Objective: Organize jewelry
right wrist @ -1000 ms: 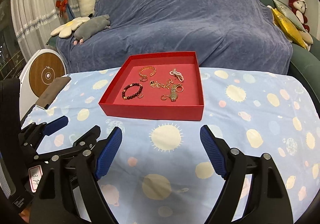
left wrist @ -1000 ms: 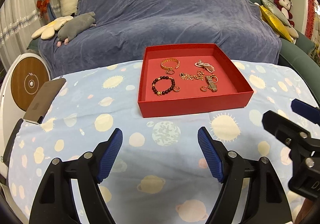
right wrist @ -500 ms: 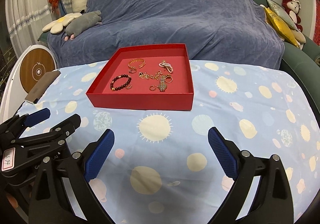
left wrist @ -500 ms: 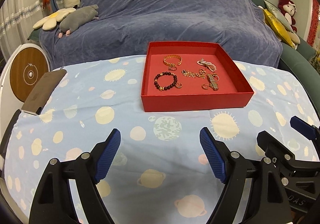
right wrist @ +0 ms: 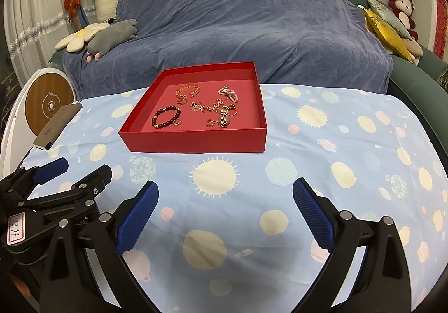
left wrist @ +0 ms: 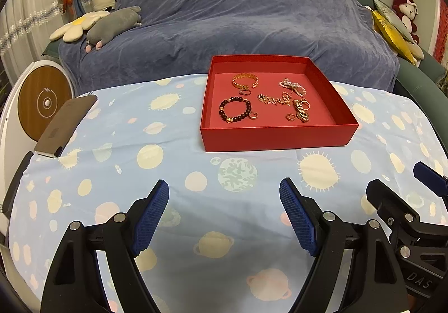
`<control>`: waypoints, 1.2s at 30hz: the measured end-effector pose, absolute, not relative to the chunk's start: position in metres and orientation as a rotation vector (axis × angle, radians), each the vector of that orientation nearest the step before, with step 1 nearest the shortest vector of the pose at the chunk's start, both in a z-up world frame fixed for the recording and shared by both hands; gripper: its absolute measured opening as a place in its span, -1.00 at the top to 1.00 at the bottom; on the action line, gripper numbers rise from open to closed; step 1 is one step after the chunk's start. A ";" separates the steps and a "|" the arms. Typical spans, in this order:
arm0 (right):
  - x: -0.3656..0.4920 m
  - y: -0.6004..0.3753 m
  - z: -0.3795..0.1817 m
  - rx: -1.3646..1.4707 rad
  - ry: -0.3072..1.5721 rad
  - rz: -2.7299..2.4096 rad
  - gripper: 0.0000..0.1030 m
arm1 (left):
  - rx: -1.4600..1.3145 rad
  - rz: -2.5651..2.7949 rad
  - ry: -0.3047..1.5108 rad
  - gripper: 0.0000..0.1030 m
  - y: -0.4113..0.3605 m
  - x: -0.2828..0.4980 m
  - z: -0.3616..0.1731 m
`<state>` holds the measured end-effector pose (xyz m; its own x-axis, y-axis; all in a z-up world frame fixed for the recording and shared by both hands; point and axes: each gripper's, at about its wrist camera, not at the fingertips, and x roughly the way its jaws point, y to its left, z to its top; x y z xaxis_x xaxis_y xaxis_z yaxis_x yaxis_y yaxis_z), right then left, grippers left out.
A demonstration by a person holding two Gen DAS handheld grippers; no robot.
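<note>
Jewelry (left wrist: pixel 266 101) lies loose in a shallow red box (left wrist: pixel 277 136) at upper centre of both views, on a planet-print cloth (left wrist: pixel 168 150); a gold watch band (left wrist: pixel 301 114) points its long axis toward the near wall. Since a second ago the box sits a little higher and farther in the right view. Both tools tilt downward, well short of the box: the left gripper (left wrist: pixel 224 217) stands wide and empty, the right gripper (right wrist: pixel 225 212) has widened, nothing between its fingers.

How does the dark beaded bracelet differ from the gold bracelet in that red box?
The dark beaded bracelet is a closed ring of round beads, nearer the box's front wall. The gold bracelet is an open metal cuff with a gap, lying farther back. Both lie flat in the red box, each beside a small ring.
</note>
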<state>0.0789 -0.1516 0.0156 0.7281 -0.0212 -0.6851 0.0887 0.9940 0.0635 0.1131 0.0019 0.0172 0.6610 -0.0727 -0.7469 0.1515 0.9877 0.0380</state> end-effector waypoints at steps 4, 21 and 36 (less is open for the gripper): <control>0.079 -0.154 0.015 0.095 0.754 -0.070 -0.86 | 0.095 -0.126 0.843 -0.55 0.001 0.113 0.016; 0.076 -0.162 0.014 0.085 0.734 -0.109 -0.88 | 0.085 -0.110 0.845 -0.64 -0.006 0.114 0.015; 0.071 -0.165 0.015 0.074 0.724 -0.108 -0.88 | 0.073 -0.077 0.794 -0.64 -0.012 0.107 0.017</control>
